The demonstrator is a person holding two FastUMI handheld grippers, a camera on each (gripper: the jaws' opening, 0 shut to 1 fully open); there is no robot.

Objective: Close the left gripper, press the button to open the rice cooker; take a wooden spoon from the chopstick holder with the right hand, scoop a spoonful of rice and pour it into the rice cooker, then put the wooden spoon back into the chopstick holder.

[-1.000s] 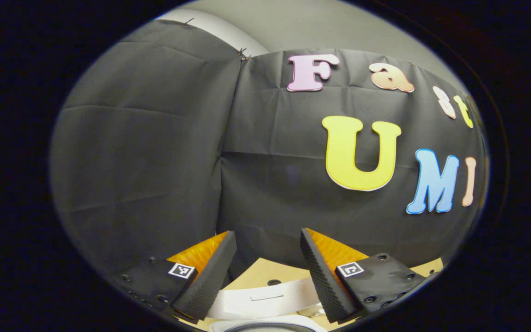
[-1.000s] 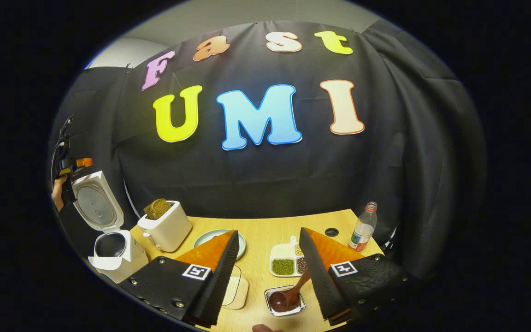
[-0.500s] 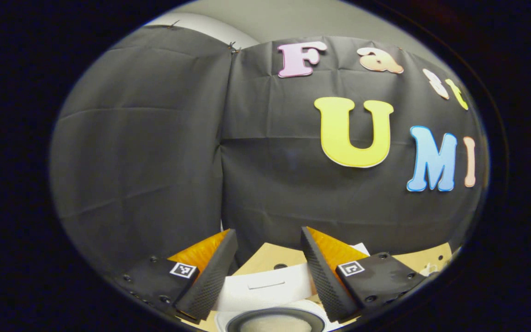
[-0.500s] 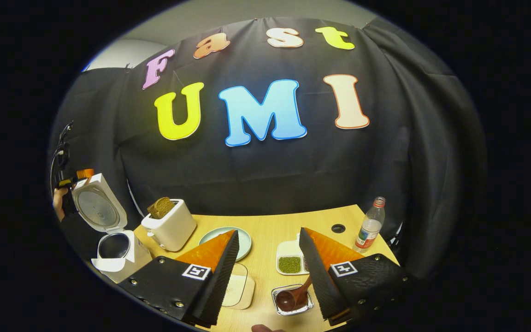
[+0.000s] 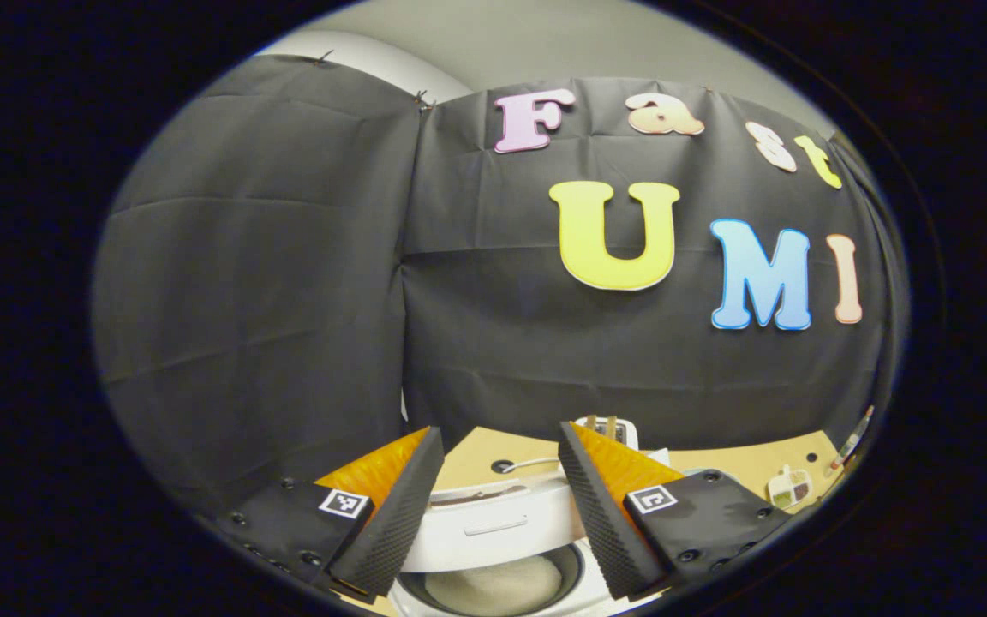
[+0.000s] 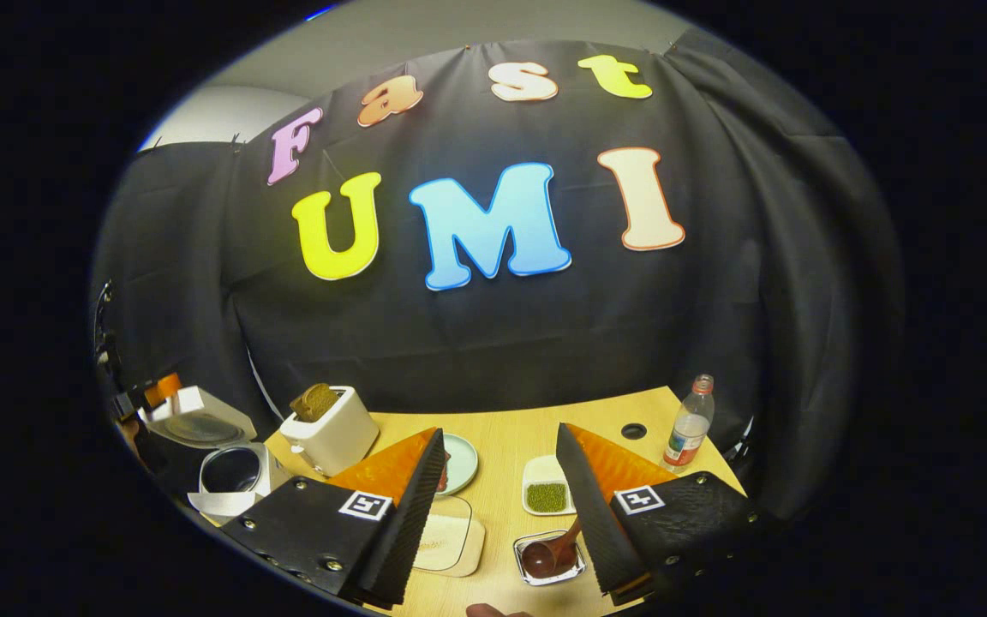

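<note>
Apparently final stage: wooden spoon [image 6: 550, 553] rests in small metal holder [image 6: 549, 559] on table [image 6: 511, 446], just off right gripper [image 6: 500, 497], jaws apart, empty. Left gripper [image 5: 493, 506], jaws apart, empty, hovers above rice cooker [image 6: 232, 470], lid [image 6: 200, 422] half-lowered. Next likely: press lid shut.

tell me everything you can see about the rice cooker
The rice cooker is a white, boxy appliance at the table's left end, beside the toaster. Its hinged lid stands partly raised, tilted over the body, with a round grey inner plate on its underside. The dark round inner pot shows below. In the left gripper view the lid lies between the open left claw fingers, which do not press on it.
</note>
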